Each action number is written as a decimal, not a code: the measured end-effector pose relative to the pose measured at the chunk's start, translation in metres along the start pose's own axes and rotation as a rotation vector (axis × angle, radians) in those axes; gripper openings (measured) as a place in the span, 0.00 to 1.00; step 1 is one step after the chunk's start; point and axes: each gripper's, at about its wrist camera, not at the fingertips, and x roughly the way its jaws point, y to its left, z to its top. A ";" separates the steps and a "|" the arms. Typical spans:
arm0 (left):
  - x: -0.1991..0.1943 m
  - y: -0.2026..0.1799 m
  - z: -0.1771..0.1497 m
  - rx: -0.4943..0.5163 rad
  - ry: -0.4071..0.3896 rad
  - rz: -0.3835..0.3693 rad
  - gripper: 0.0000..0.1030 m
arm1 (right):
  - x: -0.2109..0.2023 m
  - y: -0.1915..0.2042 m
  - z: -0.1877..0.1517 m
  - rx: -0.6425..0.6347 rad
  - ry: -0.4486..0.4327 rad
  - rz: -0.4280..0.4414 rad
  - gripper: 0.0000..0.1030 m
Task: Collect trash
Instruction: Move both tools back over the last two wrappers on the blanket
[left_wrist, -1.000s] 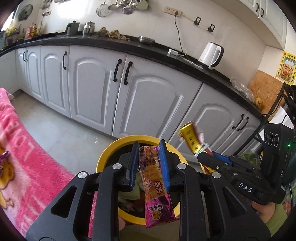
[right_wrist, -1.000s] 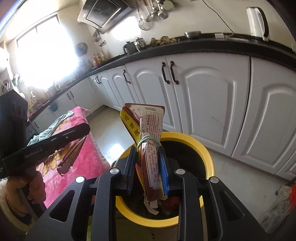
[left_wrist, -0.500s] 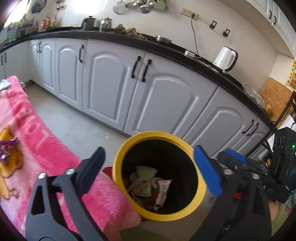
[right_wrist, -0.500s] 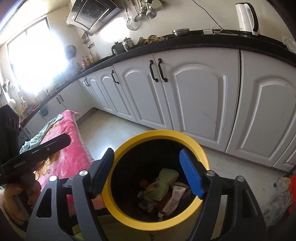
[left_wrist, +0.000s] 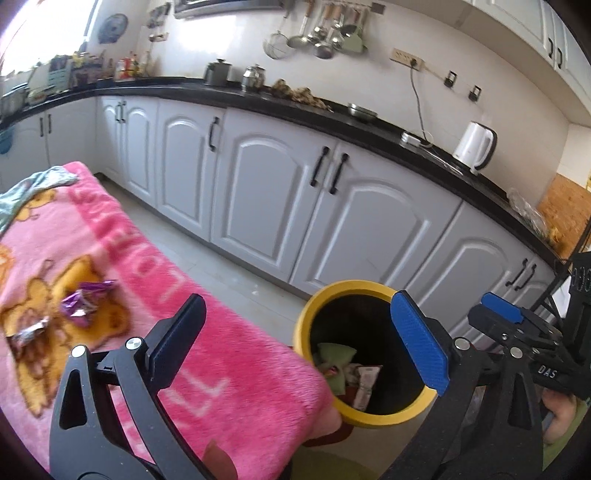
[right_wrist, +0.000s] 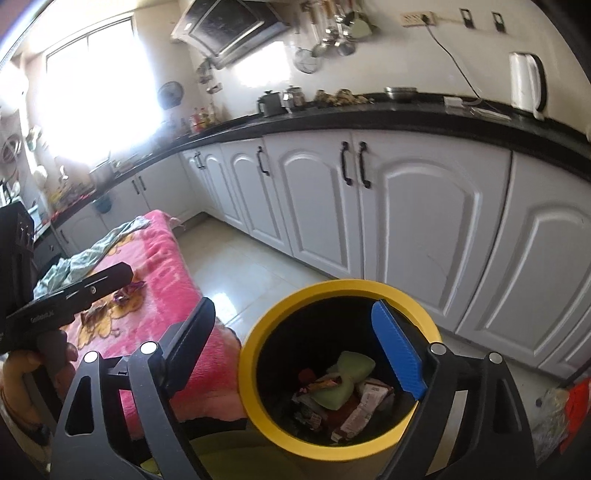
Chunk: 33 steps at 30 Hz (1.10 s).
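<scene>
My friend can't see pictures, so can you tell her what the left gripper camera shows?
The open, empty left gripper hangs between a fluffy pink cartoon blanket and a round yellow-rimmed black trash bin holding crumpled wrappers. A shiny purple foil wrapper lies on the blanket, and white kitchen cabinets stand behind.

I see the yellow-rimmed trash bin (right_wrist: 258, 334) standing upright with a black inside, its mouth open, at about five o'clock in the right wrist view. Inside it lie crumpled wrappers (right_wrist: 364, 406) and a pale green wad (right_wrist: 345, 376), heaped at the bottom. On the pink blanket (left_wrist: 207, 332), at nine o'clock in the left wrist view, a purple foil wrapper (left_wrist: 83, 299) lies loose, with a silvery wrapper (left_wrist: 27, 332) just beside it toward eight o'clock.
</scene>
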 end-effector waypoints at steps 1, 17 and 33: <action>-0.004 0.005 0.000 -0.004 -0.005 0.006 0.89 | 0.000 0.005 0.000 -0.009 -0.001 0.005 0.83; -0.062 0.074 -0.004 -0.072 -0.109 0.131 0.89 | 0.011 0.090 0.005 -0.161 0.017 0.088 0.86; -0.091 0.145 -0.021 -0.165 -0.121 0.246 0.89 | 0.050 0.180 0.015 -0.285 0.051 0.206 0.86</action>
